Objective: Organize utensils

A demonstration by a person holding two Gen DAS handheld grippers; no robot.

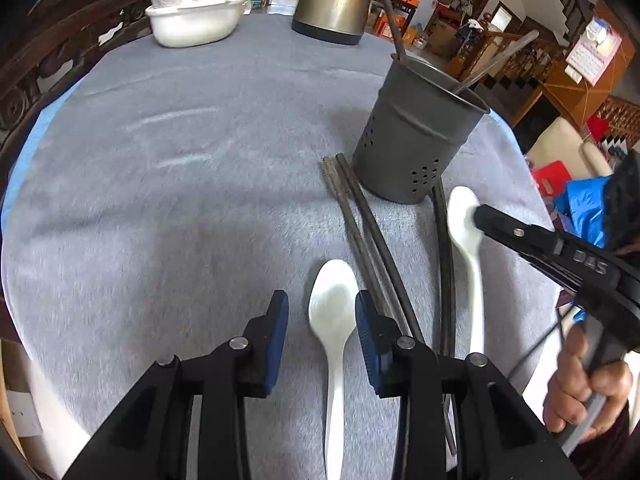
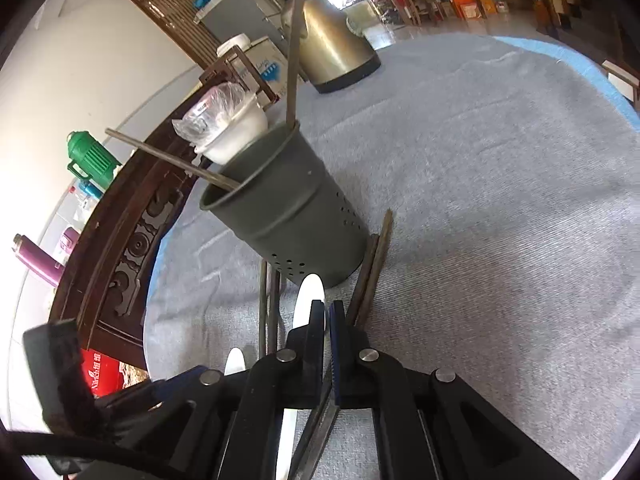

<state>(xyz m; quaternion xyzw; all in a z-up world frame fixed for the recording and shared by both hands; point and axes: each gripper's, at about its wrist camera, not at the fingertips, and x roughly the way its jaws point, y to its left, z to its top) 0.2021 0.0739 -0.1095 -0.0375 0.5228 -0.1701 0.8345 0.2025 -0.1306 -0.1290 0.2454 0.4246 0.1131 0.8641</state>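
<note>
A dark grey utensil holder [image 1: 416, 136] stands on the grey tablecloth with two chopsticks leaning in it; it also shows in the right wrist view [image 2: 288, 208]. My left gripper [image 1: 322, 320] is open, its blue pads either side of a white spoon [image 1: 334, 316] lying on the cloth. A pair of dark chopsticks [image 1: 366, 236] lies right of that spoon, another pair [image 1: 444, 248] further right. My right gripper [image 2: 326, 312] is shut and rests on the bowl of a second white spoon [image 2: 308, 300], seen from the left wrist [image 1: 466, 224] beside the holder.
A brass-coloured kettle [image 1: 336, 0] and a white bowl covered with plastic [image 1: 192, 12] stand at the far side of the table [image 1: 160, 160]. A carved dark wooden chair back [image 2: 132, 248] stands along the table's edge. Green and purple flasks [image 2: 90, 156] stand beyond it.
</note>
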